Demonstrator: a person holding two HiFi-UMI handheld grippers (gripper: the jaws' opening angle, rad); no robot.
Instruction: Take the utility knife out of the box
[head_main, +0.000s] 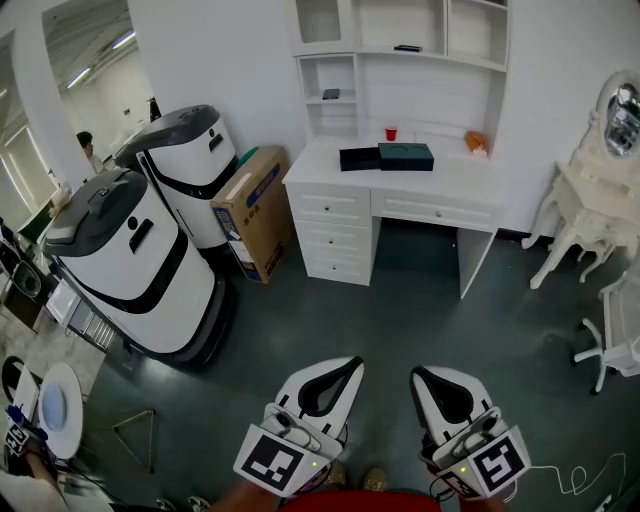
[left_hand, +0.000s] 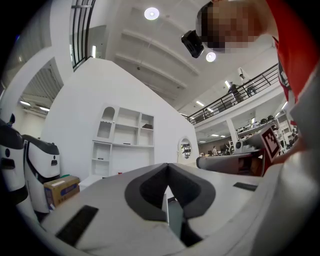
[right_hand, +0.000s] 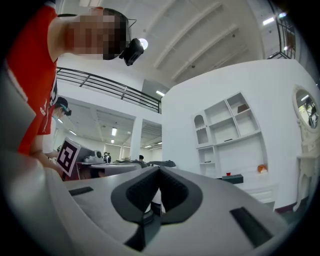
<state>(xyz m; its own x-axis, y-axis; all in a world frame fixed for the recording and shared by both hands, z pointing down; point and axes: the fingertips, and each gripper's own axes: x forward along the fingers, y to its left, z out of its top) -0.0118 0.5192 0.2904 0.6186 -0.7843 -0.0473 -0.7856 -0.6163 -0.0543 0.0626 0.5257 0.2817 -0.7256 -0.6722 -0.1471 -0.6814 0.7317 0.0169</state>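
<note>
Standing well back from a white desk (head_main: 400, 215), with the left gripper (head_main: 340, 372) and the right gripper (head_main: 428, 382) held low and side by side at the bottom edge of the head view, both aimed toward it across a dark green floor (head_main: 420, 330). Clenched, each of them: jaws tip to tip in either gripper view, with nothing caught between. Far off on the tabletop (head_main: 450, 180), just left of its middle, a black box (head_main: 359, 158), touching on its right a dark greenish box (head_main: 406, 156); whether box and lid or two separate boxes, not to be told from this range. Utility knife likewise not to be made out, too far and too small. Just behind the boxes, near the back wall, a small red cup (head_main: 391, 133); toward the right end of the tabletop, something orange (head_main: 476, 142), shape unclear. Above the desk, white open shelves (head_main: 400, 40) holding a few small dark items. Just beside the desk's left side, a cardboard carton (head_main: 255, 205) standing on the floor, and farther left two big white-and-grey machines (head_main: 135, 265), one behind the other. Off to the right, well apart from the desk, a white dressing table (head_main: 595, 205) with an oval mirror (head_main: 622, 110), and nearer, part of a white chair (head_main: 615, 340).
</note>
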